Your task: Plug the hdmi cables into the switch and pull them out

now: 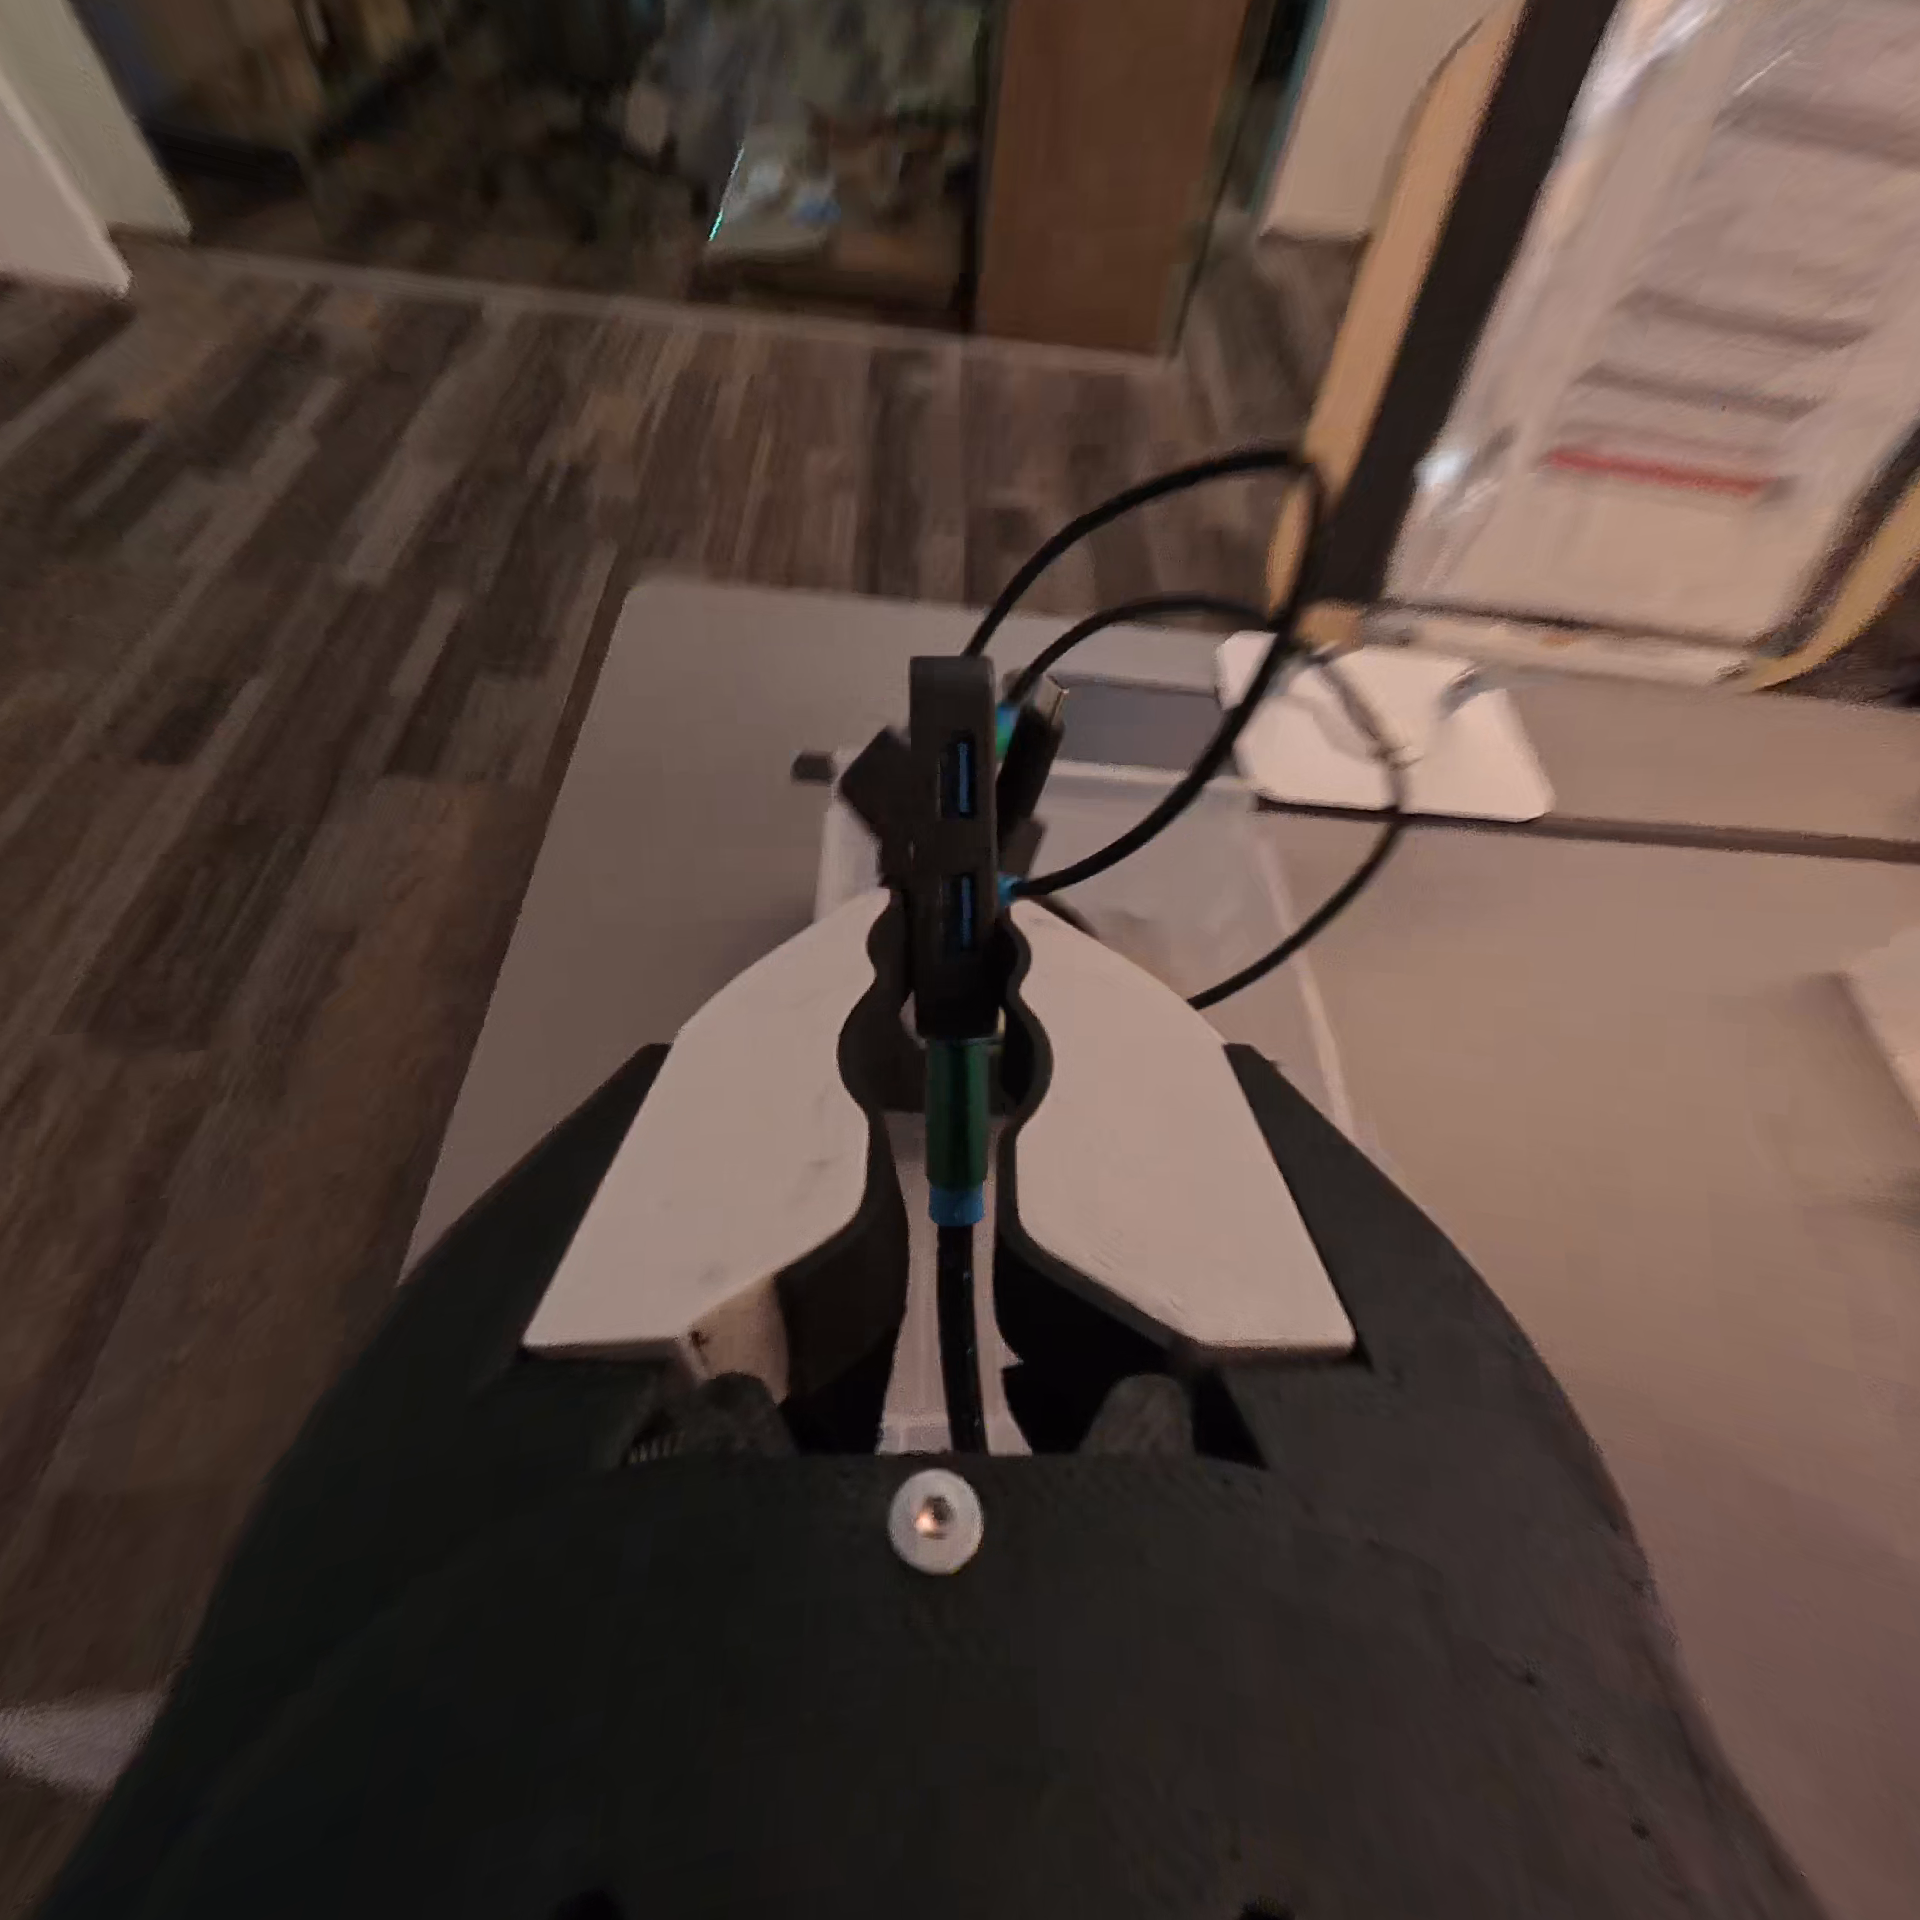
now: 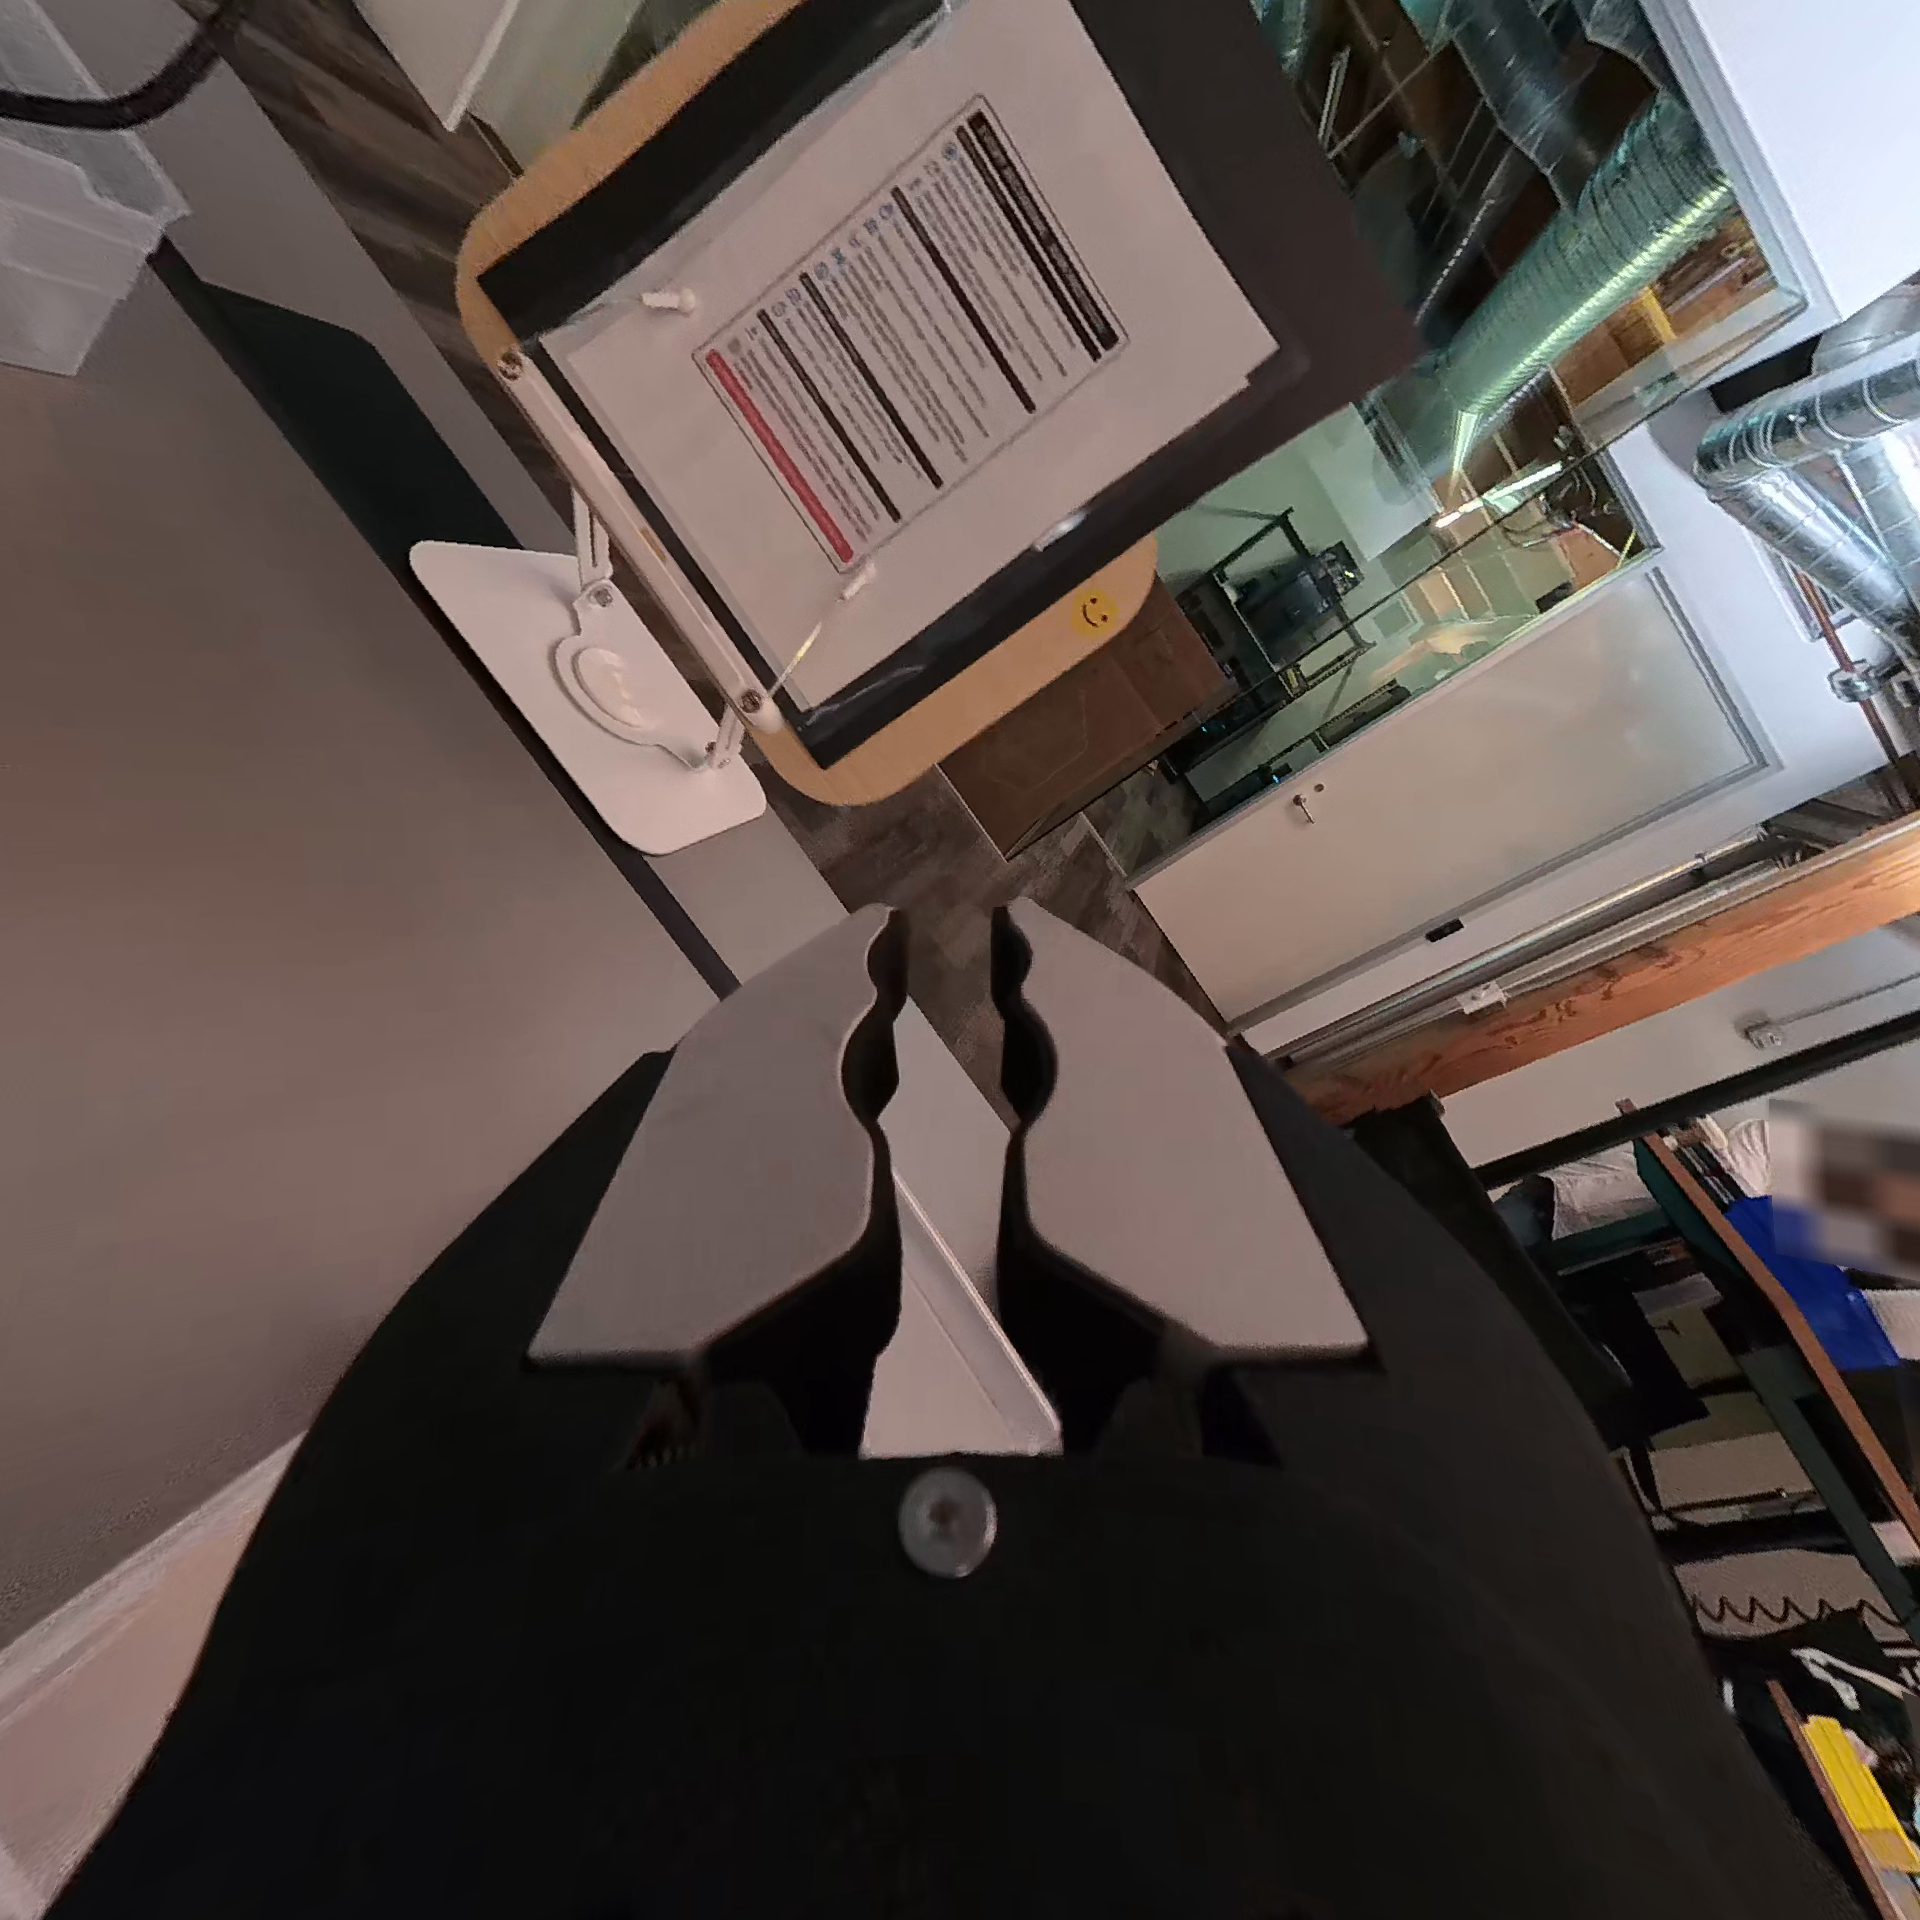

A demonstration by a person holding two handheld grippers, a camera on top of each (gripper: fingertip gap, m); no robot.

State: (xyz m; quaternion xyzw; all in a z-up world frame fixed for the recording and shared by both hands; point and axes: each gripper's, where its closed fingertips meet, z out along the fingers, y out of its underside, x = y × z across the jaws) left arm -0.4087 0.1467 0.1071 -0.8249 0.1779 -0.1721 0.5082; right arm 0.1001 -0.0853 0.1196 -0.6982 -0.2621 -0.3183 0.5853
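Note:
In the left wrist view my left gripper (image 1: pixel 951 920) is shut on the switch (image 1: pixel 954 821), a slim black box with two blue ports, held upright above the grey table (image 1: pixel 1558 1091). A cable with a green plug and a blue band (image 1: pixel 961 1132) enters the switch's near end and runs back between my fingers. A black plug (image 1: pixel 1034 743) sits at the switch's right side and another black plug (image 1: pixel 873 779) at its left; thin black cables (image 1: pixel 1132 842) loop off to the right. In the right wrist view my right gripper (image 2: pixel 945 925) is tilted, slightly open and empty, and no switch or cable is near it.
A tablet-like screen with a wooden back stands on a white stand (image 2: pixel 623 686) at the table's far edge; it also shows in the left wrist view (image 1: pixel 1392 727). A white box (image 1: pixel 1049 883) lies under the switch. Wood floor (image 1: pixel 312 623) lies left of the table. A clear plastic bin (image 2: pixel 62 208) sits at upper left.

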